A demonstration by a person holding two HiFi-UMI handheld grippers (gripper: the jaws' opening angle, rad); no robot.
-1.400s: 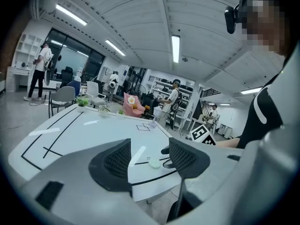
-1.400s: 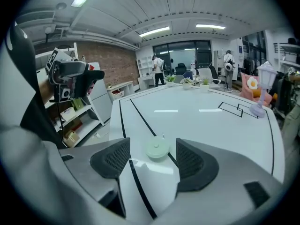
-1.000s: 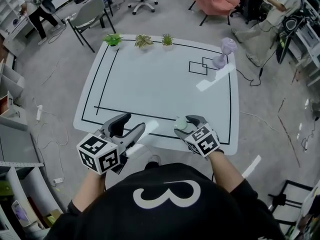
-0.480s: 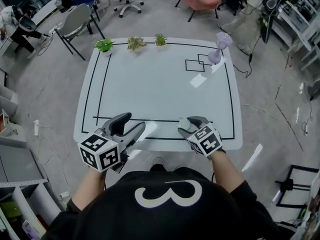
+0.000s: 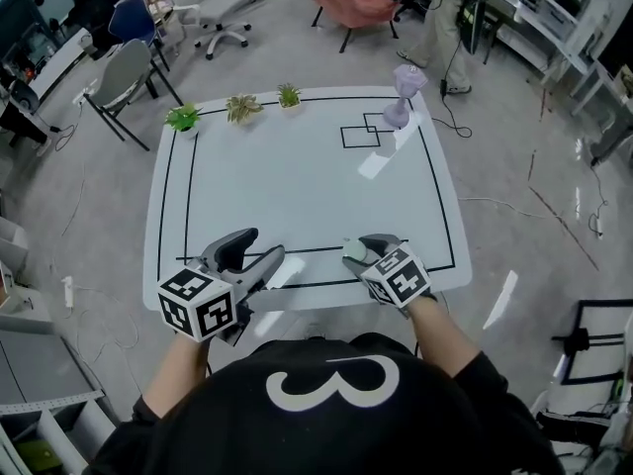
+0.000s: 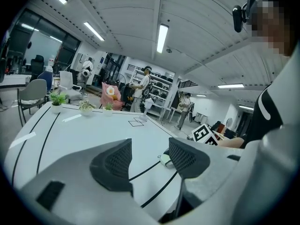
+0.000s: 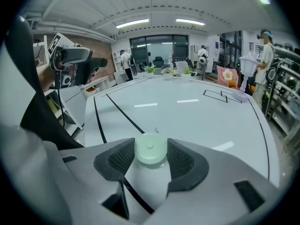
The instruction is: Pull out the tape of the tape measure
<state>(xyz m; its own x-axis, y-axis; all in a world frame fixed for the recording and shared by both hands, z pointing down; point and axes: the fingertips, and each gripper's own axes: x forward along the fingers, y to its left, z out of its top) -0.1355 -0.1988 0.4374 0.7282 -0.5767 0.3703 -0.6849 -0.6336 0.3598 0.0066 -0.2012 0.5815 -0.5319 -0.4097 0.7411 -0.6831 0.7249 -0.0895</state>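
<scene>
A small round pale-green tape measure lies on the white table near its front edge, on a black line. My right gripper straddles it; its jaws have just been closing, and both pads now touch the case's sides. The tape's small end tab pokes out on the far side. In the head view the tape measure shows at the right gripper. My left gripper hovers open to the left, at the table's front edge, with nothing between its fingers. In its own view, the left gripper sees the tape measure beyond.
Three small potted plants line the table's far edge. A purple vase-like object stands at the far right corner beside black-outlined squares. Chairs and people stand on the floor beyond the table.
The right gripper's jaws have narrowed onto the tape measure. The left gripper has shifted slightly. The head view has swung, so the table sits further left in the picture.
</scene>
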